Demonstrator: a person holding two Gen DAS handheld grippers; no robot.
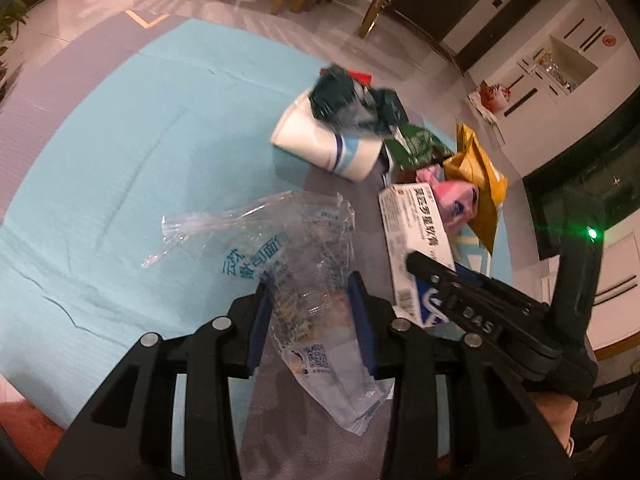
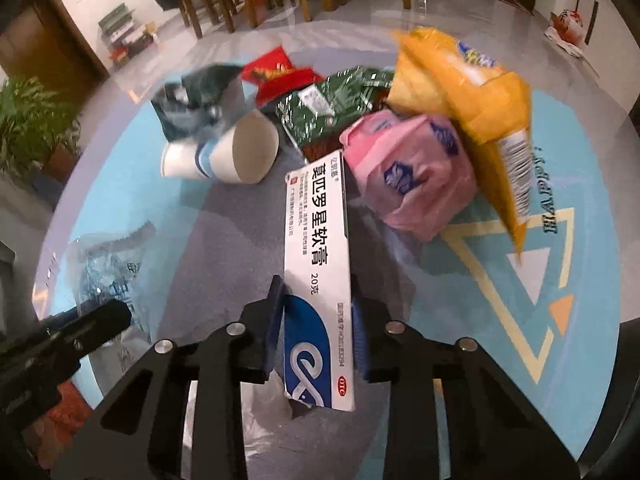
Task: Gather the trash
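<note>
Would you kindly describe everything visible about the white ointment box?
The ointment box is a long, flat cardboard carton, white with black Chinese lettering, a blue panel with a white looping logo at its near end and a small red oval mark. It looks intact. The right gripper clamps its near end between blue pads, edges pressed from both sides. Its far end points toward the paper cup and pink packet, overlapping the packet in view; contact is unclear.
</note>
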